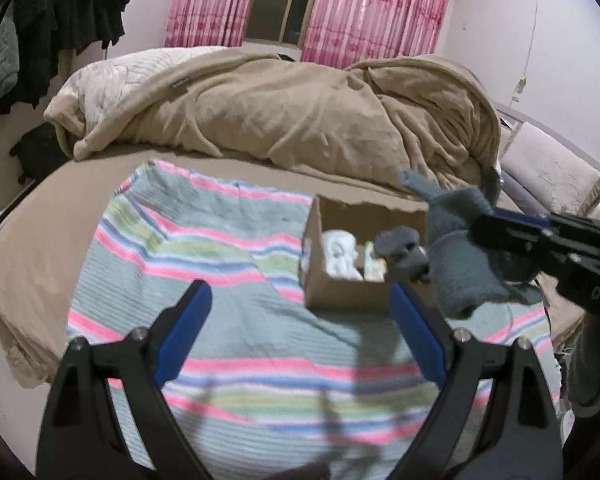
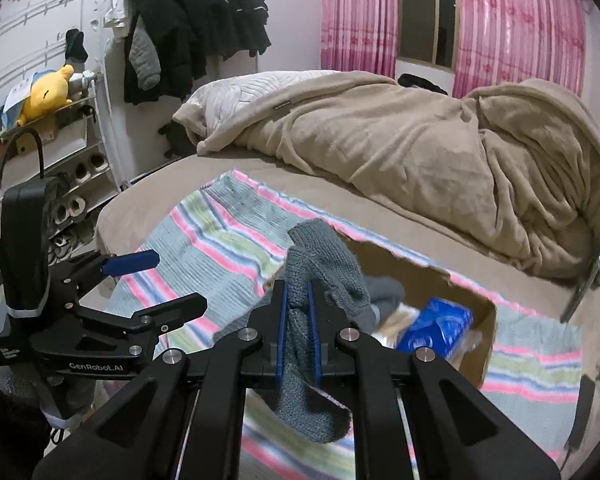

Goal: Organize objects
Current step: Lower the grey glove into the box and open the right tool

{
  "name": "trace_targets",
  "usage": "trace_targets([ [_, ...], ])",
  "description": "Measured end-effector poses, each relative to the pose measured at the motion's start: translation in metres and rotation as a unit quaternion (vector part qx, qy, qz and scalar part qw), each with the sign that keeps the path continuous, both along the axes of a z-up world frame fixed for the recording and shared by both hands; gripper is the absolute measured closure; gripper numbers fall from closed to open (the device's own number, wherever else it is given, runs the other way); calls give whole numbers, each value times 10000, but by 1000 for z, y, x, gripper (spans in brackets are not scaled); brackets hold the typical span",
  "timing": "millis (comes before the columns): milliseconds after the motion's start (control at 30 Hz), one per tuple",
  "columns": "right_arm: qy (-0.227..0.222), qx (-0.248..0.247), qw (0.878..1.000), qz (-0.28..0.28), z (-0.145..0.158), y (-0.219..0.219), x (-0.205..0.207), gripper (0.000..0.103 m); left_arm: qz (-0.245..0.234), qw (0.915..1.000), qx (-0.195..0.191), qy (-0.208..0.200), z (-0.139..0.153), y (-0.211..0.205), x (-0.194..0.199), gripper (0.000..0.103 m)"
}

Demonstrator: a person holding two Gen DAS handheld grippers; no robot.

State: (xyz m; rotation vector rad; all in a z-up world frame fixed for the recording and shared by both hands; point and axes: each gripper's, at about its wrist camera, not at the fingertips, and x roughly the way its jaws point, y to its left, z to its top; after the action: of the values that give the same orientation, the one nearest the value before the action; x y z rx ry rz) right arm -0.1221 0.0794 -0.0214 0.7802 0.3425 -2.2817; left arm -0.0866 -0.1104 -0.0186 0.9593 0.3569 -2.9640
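Observation:
My right gripper [image 2: 299, 294] is shut on a grey knitted sock [image 2: 320, 268] and holds it over the near edge of an open cardboard box [image 2: 486, 320]. In the left wrist view the sock [image 1: 456, 240] hangs at the box's right side, pinched by the right gripper [image 1: 488, 216]. The box [image 1: 340, 292] holds white socks [image 1: 342, 256], a dark grey sock [image 1: 398, 240] and a blue packet [image 2: 436, 328]. My left gripper [image 1: 300, 300] is open and empty above the striped towel [image 1: 204, 248], short of the box. It also shows in the right wrist view [image 2: 168, 280].
The box and towel lie on a bed with a bunched tan blanket [image 1: 284, 116] behind them. Dark clothes [image 2: 192, 28] hang at the left wall above a shoe rack [image 2: 76, 184] with a yellow plush toy [image 2: 48, 92]. Pink curtains [image 1: 364, 4] frame a window.

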Motion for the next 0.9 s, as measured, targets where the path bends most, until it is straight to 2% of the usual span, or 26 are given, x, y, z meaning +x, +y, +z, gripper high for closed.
trace_targets([
  [233, -37, 56, 10000, -33, -10, -20, -29, 92, 76, 9999, -101, 114, 2, -13, -14, 11],
  [500, -305, 186, 9993, -94, -40, -45, -74, 92, 163, 9998, -63, 4, -11, -31, -30, 11],
  [767, -671, 228, 9973, -198, -75, -50, -103, 92, 94, 9999, 32, -131, -26, -31, -46, 11],
  [900, -674, 146, 9973, -266, -85, -47, -108, 91, 59, 9999, 3, -136, -28, -26, -48, 11],
])
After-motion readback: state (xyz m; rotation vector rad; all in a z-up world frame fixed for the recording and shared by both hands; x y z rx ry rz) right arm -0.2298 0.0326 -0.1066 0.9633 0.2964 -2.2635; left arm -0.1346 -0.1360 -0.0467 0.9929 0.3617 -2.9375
